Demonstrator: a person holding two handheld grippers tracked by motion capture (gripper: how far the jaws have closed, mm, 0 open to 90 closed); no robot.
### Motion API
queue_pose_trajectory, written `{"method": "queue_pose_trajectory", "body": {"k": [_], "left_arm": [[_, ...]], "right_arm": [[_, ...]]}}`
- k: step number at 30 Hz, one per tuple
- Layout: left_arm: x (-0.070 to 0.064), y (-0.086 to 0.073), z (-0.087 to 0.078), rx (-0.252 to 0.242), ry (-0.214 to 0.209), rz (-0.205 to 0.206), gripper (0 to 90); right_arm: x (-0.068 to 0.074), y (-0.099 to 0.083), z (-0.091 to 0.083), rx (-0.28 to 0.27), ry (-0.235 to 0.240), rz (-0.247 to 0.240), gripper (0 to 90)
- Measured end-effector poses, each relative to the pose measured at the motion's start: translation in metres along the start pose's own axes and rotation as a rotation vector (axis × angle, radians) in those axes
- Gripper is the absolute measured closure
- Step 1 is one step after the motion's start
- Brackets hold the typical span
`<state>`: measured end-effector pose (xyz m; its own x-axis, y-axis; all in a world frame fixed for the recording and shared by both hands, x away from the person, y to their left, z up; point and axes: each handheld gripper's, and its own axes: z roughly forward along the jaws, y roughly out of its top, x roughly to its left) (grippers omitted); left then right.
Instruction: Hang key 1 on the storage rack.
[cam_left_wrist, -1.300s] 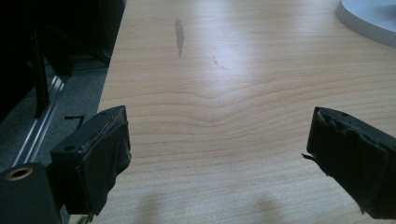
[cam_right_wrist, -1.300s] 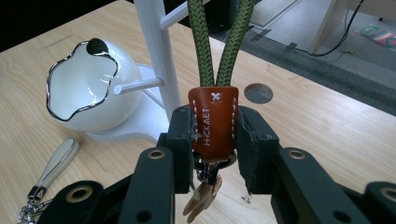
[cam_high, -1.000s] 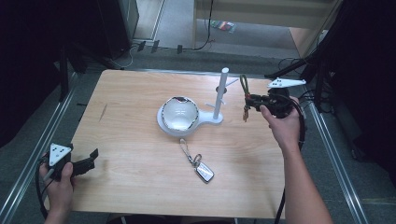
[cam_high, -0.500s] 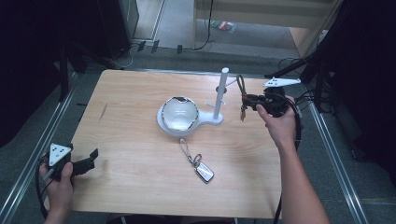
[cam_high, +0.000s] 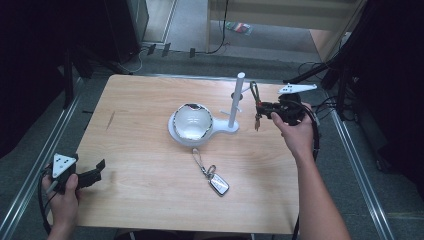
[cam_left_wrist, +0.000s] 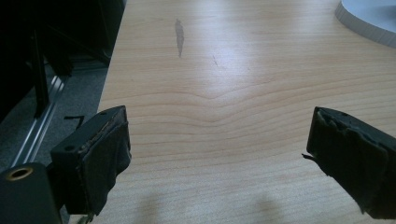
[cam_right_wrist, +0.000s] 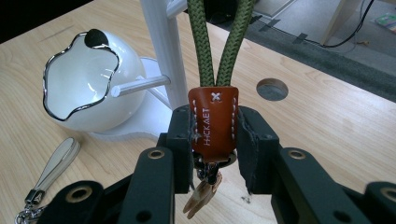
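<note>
Since the right gripper (cam_right_wrist: 215, 140) clamps only the leather tab (cam_right_wrist: 213, 126) of the green loop (cam_right_wrist: 219, 42), it could twist and miss the stand's peg (cam_right_wrist: 140, 85), while the left gripper (cam_left_wrist: 219, 154) idles open.

Right tongs (cam_high: 260, 107) with keyring (cam_right_wrist: 213, 123), nearer stand (cam_high: 235, 105)
</note>
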<state>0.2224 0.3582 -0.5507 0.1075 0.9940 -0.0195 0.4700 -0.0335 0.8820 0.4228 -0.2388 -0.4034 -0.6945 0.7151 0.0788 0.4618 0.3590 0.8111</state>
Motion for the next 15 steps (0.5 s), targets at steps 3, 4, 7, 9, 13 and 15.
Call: {"method": "queue_pose_trajectory", "body": {"k": [3, 4, 7, 9, 13, 15], "left_arm": [[0.0, 0.0, 0.0, 0.0, 0.0, 0.0, 6.4], [0.0, 0.0, 0.0, 0.0, 0.0, 0.0, 6.4], [0.0, 0.0001, -0.0001, 0.002, -0.001, 0.0, 6.4], [0.0, 0.0001, -0.0001, 0.001, 0.0, 0.0, 6.4], [0.0, 0.0, 0.0, 0.0, 0.0, 0.0, 6.4], [0.0, 0.0, 0.0, 0.001, 0.0, 0.0, 6.4]], "right_arm": [[0.0007, -0.0005, 0.0007, 0.002, 0.002, 0.002, 68.9], [0.0007, -0.0007, 0.0013, 0.001, 0.004, -0.001, 68.9], [0.0017, -0.0015, 0.0026, 0.009, 0.003, -0.002, 68.9], [0.0022, -0.0021, 0.0041, 0.008, 0.006, -0.003, 68.8], [0.0036, -0.0037, 0.0078, 0.013, 0.012, -0.001, 68.8], [0.0037, -0.0041, 0.0089, 0.012, 0.014, -0.007, 68.8]]}}
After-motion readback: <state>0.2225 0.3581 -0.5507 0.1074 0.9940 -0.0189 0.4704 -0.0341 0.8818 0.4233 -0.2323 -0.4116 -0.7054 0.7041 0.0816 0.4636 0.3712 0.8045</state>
